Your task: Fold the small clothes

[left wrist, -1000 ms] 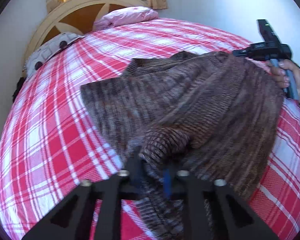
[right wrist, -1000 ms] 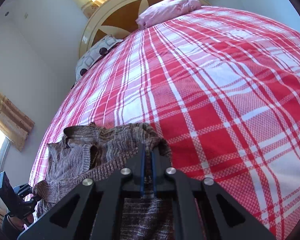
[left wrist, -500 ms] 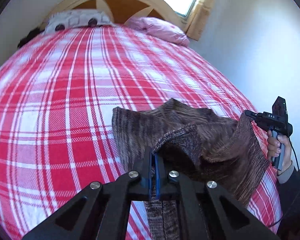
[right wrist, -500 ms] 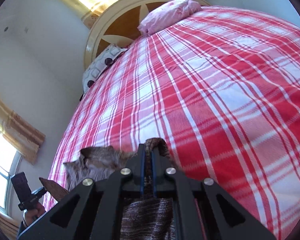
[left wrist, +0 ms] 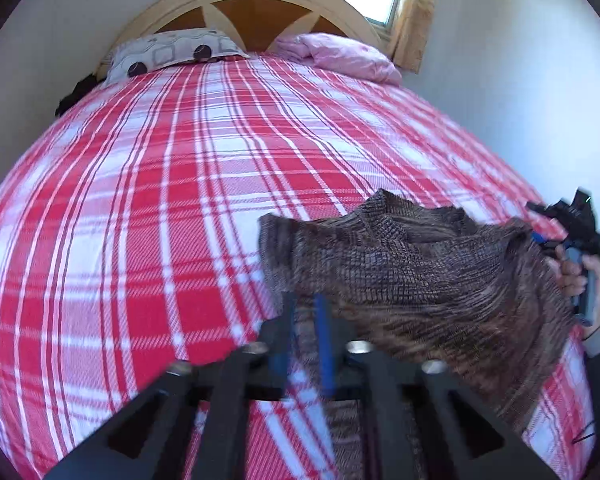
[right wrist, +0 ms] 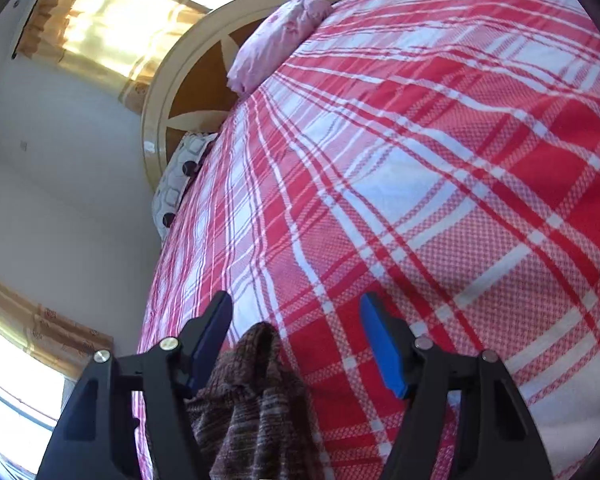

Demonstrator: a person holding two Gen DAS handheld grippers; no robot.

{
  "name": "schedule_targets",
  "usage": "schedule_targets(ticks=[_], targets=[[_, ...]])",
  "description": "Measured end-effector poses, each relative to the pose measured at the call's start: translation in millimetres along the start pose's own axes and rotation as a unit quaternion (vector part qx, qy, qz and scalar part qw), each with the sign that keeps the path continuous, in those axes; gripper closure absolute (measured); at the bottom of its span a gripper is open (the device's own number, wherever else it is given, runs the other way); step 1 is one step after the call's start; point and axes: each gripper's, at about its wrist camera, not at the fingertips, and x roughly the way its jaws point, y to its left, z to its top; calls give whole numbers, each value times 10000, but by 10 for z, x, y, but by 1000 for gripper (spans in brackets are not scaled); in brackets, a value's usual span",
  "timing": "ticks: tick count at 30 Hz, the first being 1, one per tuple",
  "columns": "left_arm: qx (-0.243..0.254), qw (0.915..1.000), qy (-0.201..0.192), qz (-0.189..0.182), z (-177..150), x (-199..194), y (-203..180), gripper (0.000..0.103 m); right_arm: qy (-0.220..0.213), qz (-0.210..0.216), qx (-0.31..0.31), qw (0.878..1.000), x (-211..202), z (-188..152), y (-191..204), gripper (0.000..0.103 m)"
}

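A brown knitted sweater (left wrist: 420,276) hangs bunched above the red plaid bed (left wrist: 148,208). My left gripper (left wrist: 304,312) is shut on its near edge, with knit between the blue pads. My right gripper (right wrist: 296,332) is open, its blue pads wide apart. A fold of the sweater (right wrist: 256,392) lies loose between them, against the left finger. In the left wrist view the right gripper (left wrist: 568,232) and the hand holding it sit at the sweater's far right corner.
A patterned pillow (left wrist: 172,52) and a pink pillow (left wrist: 340,56) lie at the wooden headboard (left wrist: 244,4). Curtained windows (right wrist: 112,20) are behind the bed. A white wall (left wrist: 520,80) runs along the bed's right side.
My right gripper has opened and let go of the sweater. My left gripper has kept its hold while its view swung to the right. The sweater's right corner has sagged.
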Motion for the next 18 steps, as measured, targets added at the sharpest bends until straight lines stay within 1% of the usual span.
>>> schedule_targets(ticks=[1, 2, 4, 6, 7, 8, 9, 10, 11, 12, 14, 15, 17, 18], targets=[[44, 10000, 60, 49, 31, 68, -47, 40, -6, 3, -56, 10000, -7, -11, 20, 33], [116, 9998, 63, 143, 55, 134, -95, 33, -32, -35, -174, 9998, -13, -23, 60, 33], [271, 9991, 136, 299, 108, 251, -157, 33, -115, -106, -342, 9993, -31, -37, 105, 33], [272, 9985, 196, 435, 163, 349, -172, 33, -143, -145, -445, 9988, -25, -46, 122, 33], [255, 9989, 174, 357, 181, 381, -170, 34, -146, -154, -520, 9984, -21, -50, 141, 33], [250, 9992, 140, 292, 194, 399, -173, 45, -163, -203, -626, 9977, -21, -54, 169, 33], [267, 9990, 174, 322, 201, 426, -180, 61, -184, -263, -717, 9969, -21, -54, 191, 33], [295, 9984, 295, 388, 202, 467, -188, 95, -202, -318, -827, 9959, -30, -55, 223, 33], [268, 9983, 310, 423, 202, 471, -181, 95, -208, -343, -886, 9953, -35, -54, 242, 33], [230, 9986, 246, 412, 192, 444, -169, 95, -206, -397, -1000, 9940, -58, -45, 279, 33], [255, 9986, 19, 456, 177, 346, -179, 95, -169, -459, -1346, 9897, -131, -21, 383, 33], [176, 9989, -88, 435, 177, 289, -148, 95, -111, -423, -1539, 9871, -158, -24, 436, 33], [-120, 9991, -220, 342, 173, 199, -34, 95, 299, -210, -2139, 9762, -166, -88, 603, 33], [-254, 9991, -217, 259, 167, 192, 20, 95, 610, -251, -2696, 9607, -132, -211, 751, 33]])
